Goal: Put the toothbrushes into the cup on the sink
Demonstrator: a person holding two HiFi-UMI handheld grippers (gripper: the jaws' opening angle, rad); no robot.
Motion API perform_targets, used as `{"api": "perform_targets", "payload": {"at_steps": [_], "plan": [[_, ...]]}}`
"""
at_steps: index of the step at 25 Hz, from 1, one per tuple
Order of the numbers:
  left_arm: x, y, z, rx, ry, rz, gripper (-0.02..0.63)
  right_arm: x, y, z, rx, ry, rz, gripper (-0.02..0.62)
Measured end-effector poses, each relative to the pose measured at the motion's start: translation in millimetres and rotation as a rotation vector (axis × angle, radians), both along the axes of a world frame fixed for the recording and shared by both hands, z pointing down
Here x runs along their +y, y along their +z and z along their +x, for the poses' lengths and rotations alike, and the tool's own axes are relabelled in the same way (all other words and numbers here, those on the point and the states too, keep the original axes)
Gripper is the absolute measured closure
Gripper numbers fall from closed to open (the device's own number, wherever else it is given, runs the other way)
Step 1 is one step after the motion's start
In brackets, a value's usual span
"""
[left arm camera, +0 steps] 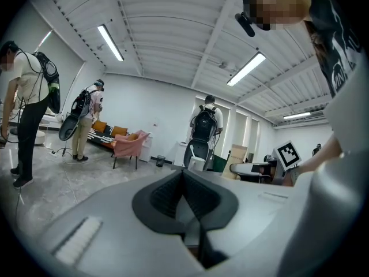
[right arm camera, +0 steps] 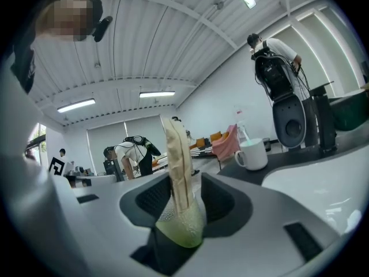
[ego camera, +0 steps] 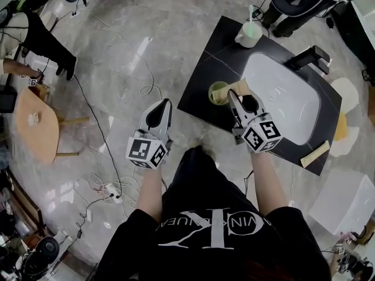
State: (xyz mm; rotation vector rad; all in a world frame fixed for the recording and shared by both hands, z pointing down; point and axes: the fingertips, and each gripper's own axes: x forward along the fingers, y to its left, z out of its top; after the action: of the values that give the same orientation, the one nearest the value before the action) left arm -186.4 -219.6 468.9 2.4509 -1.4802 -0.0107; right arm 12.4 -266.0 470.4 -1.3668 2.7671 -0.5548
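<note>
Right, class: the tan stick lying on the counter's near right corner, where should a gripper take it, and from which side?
Probably best mid-length, across its narrow width, coming down from above: the tan stick lies flat on the black counter, long and slim, with the sink alongside.

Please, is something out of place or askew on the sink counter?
One tan stick lies loose at the near right corner of the counter, with one end at the very edge; it could slip off. Nothing looks spilled or broken.
</note>
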Motion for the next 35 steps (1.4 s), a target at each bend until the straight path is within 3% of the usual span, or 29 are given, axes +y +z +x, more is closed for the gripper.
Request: {"api": "perform_targets", "payload": {"at_steps": [16, 26, 35], "plan": [[-11, -13, 68, 0.010, 0.210, 0.042, 0.594, 27, -17, 46, -0.021, 0.134, 0.035, 0.433], [-2, -10, 122, 0.008, 0.351, 0.044, 0.594, 63, -15, 114, -0.048, 0.337, 0.046, 0.433], [16, -18, 195, 0.003, 0.427, 0.050, 0.594, 105, -16, 192, -0.038, 0.441, 0.032, 0.433]]}}
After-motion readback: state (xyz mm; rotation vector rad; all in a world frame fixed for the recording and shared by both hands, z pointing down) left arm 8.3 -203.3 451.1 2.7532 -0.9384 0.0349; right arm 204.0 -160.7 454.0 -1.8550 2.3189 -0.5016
